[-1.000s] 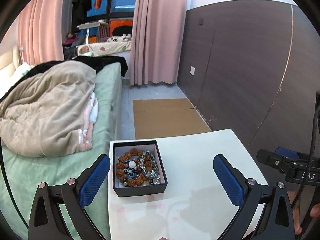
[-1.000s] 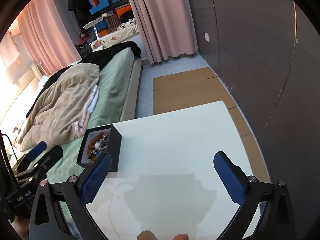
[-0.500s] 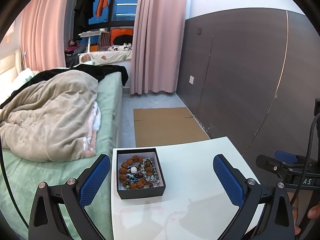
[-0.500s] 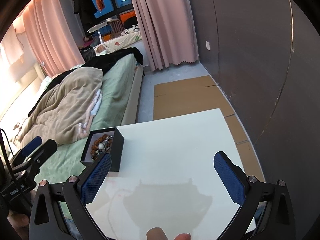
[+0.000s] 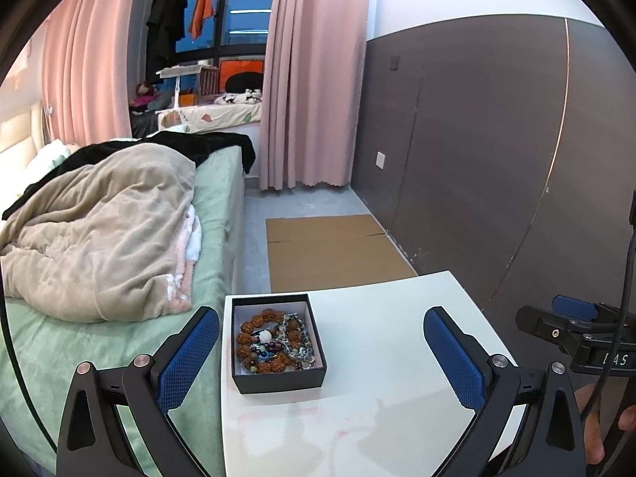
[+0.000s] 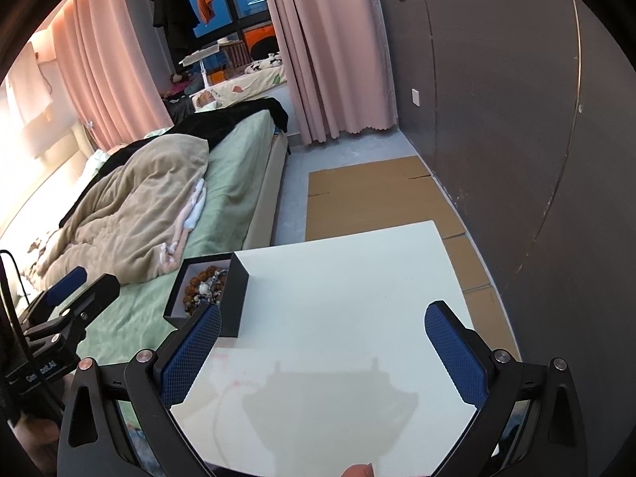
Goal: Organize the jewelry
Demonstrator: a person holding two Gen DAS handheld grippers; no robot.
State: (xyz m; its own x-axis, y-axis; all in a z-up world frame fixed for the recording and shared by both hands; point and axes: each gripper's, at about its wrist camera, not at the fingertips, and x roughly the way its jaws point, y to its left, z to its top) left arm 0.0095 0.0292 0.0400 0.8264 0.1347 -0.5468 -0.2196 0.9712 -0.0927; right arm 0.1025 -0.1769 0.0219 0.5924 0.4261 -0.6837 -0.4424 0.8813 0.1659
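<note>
A small black box (image 5: pixel 278 377) with a white lining stands near the left edge of a white table (image 5: pixel 389 342). Inside it lies a heap of jewelry (image 5: pixel 274 342): brown bead bracelets, a white bead, dark beads and silvery chain. My left gripper (image 5: pixel 322 357) is open above the table's near side, and the box sits just inside its left finger. In the right wrist view the box (image 6: pixel 234 302) is at the table's (image 6: pixel 357 298) left edge, beyond the left finger of my right gripper (image 6: pixel 324 353), which is open and holds nothing.
A bed (image 5: pixel 214 206) with a beige quilt (image 5: pixel 99 234) runs along the table's left side. Flat cardboard (image 5: pixel 334 250) lies on the floor past the table. A dark panelled wall (image 5: pixel 497 151) closes the right side. Pink curtains (image 5: pixel 306 79) hang at the back.
Both cameras have pulled back and tipped upward, so the table and box sit lower and smaller in view. The box and jewelry have not moved. Both grippers stay open.
</note>
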